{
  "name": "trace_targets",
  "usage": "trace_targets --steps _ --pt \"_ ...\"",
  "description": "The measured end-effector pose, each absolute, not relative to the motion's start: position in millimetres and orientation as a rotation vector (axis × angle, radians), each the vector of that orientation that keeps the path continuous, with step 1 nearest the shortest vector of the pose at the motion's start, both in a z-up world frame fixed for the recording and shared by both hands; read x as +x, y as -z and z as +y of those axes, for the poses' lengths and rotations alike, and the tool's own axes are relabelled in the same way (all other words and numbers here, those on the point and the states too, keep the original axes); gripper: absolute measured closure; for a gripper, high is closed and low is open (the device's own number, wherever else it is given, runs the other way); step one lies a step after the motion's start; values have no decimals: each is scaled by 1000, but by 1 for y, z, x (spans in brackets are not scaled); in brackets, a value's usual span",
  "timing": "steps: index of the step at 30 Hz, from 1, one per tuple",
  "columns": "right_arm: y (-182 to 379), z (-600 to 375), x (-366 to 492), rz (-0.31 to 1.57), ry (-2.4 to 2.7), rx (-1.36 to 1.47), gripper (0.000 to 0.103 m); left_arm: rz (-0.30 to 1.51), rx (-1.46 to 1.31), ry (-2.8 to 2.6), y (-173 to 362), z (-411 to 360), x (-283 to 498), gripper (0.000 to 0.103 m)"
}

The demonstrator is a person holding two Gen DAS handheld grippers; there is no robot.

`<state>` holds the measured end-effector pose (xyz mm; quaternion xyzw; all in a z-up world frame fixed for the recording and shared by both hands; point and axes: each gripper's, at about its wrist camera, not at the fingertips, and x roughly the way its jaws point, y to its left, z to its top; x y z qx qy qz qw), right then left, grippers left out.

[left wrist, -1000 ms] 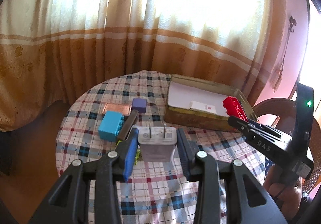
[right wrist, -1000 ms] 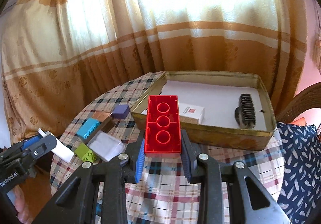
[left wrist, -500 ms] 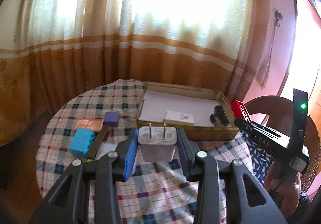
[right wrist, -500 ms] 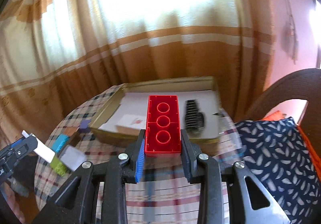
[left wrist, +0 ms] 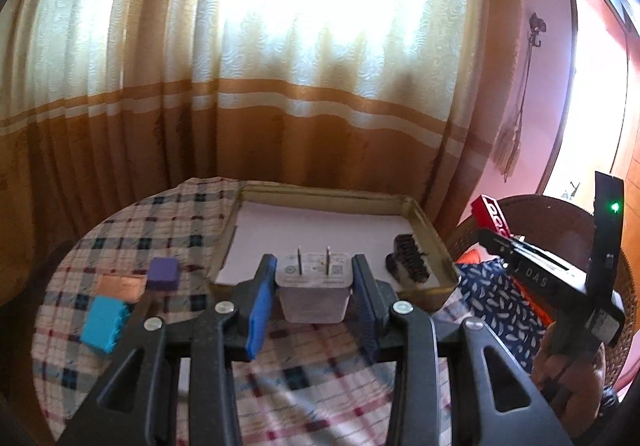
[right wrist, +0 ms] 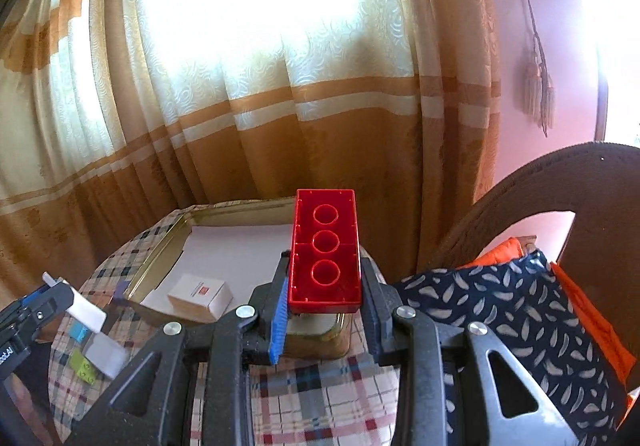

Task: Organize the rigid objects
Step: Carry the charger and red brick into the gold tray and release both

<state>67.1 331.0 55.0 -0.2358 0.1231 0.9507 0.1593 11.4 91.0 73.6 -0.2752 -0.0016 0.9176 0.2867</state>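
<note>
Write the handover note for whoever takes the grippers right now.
Left gripper: shut on the charger, held above the table near the tin's front wall.
Right gripper: shut on the red brick, near the tin's right corner.
In the tin: white box, black brush.
On the table: blue brick, purple cube, copper plate, green brick.
Left: place both held items, then the rest.

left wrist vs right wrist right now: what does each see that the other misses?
Left wrist only: black comb in the tray, purple cube, copper plate, and the left claw shut on the charger.

Right wrist only: white box in the tray, green brick, patterned cushion, and the right claw shut on the red brick.

Both: tray, checked tablecloth, blue brick, curtain.
</note>
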Motion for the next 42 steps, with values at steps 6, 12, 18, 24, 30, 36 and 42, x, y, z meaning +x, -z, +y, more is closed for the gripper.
trace_targets --steps 6,12,18,24,30,36,42 --pt "-59 340 45 295 -2733 -678 69 3 -736 -2417 -71 129 -1 66" --pt "-52 351 15 209 -2740 -713 69 -25 -811 -2377 -51 166 -22 66" --pt "-41 361 -13 194 -2742 -770 69 -25 -875 -2356 -30 192 -39 66" --pt "-33 364 -38 159 -2758 -834 69 4 -912 -2330 -17 213 -48 66" --pt "-22 365 -58 142 -2756 -922 69 35 -963 -2331 -4 225 -55 66" --pt "-10 364 -70 151 -2749 -990 69 76 -976 -2343 4 233 -59 66" --pt "-4 365 -71 147 -2744 -1005 69 120 -951 -2365 4 240 -58 66"
